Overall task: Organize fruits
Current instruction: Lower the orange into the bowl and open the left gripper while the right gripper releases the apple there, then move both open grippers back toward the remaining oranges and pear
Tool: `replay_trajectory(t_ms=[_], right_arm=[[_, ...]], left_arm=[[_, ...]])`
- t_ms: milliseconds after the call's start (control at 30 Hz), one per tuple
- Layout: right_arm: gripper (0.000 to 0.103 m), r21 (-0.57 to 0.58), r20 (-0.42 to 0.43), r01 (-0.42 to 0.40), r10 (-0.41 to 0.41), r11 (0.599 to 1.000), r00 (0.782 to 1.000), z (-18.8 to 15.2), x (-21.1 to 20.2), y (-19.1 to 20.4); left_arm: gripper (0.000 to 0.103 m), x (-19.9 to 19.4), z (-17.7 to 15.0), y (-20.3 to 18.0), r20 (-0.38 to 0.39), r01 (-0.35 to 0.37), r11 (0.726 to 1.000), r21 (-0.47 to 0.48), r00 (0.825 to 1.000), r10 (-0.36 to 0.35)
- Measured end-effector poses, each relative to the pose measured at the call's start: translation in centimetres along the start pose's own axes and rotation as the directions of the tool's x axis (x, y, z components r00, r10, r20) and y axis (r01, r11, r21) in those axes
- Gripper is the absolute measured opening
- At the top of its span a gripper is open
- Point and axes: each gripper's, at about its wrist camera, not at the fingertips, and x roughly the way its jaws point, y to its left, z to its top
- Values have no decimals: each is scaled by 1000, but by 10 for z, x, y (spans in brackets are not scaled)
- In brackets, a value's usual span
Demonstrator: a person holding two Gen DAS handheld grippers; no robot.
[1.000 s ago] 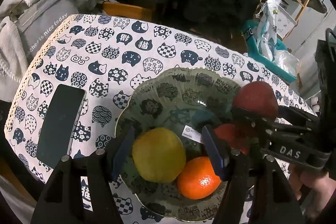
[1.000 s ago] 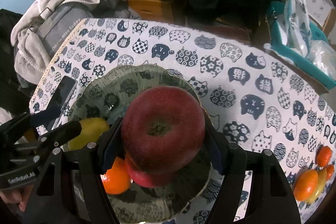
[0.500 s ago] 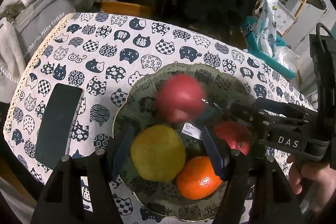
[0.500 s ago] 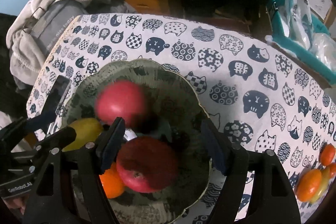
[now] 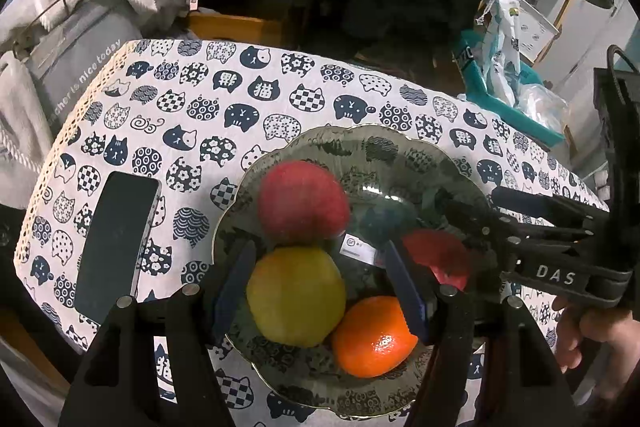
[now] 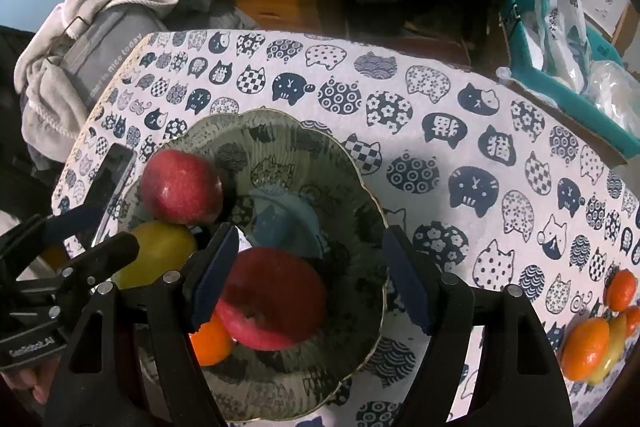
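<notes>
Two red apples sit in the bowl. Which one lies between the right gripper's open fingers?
The darker red apple at the near side of the patterned glass bowl, beside the orange. The other red apple rests at the far left rim, outside the right gripper.

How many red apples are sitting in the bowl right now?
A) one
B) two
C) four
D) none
B: the right wrist view shows one red apple at the bowl's far left side and a second red apple nearer the camera, both lying loose between the open right tongs, beside a yellow fruit and an orange.
</notes>
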Motion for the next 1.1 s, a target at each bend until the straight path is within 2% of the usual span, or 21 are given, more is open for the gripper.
replay_trajectory(t_ms=[200,467,767,833,1100], right_arm=[[75,5,30,25,-25,1000,999,-3,-19,-5],[76,22,74,57,-59,998,995,-11,-51,-19],[76,77,114,103,-112,992,987,-30,-88,-54],[76,93,122,113,-124,989,985,-34,-97,-64],[79,160,155,154,-178,975,972,-56,-129,-99]], left_arm=[[69,-4,1,-7,3,5,1000,5,1000,-5],[70,-9,3,-36,6,34,998,50,999,-35],[71,-17,4,-82,3,69,990,125,998,-70],[75,-18,3,-94,3,73,986,149,997,-74],[75,-20,0,-131,-4,83,973,213,996,-84]])
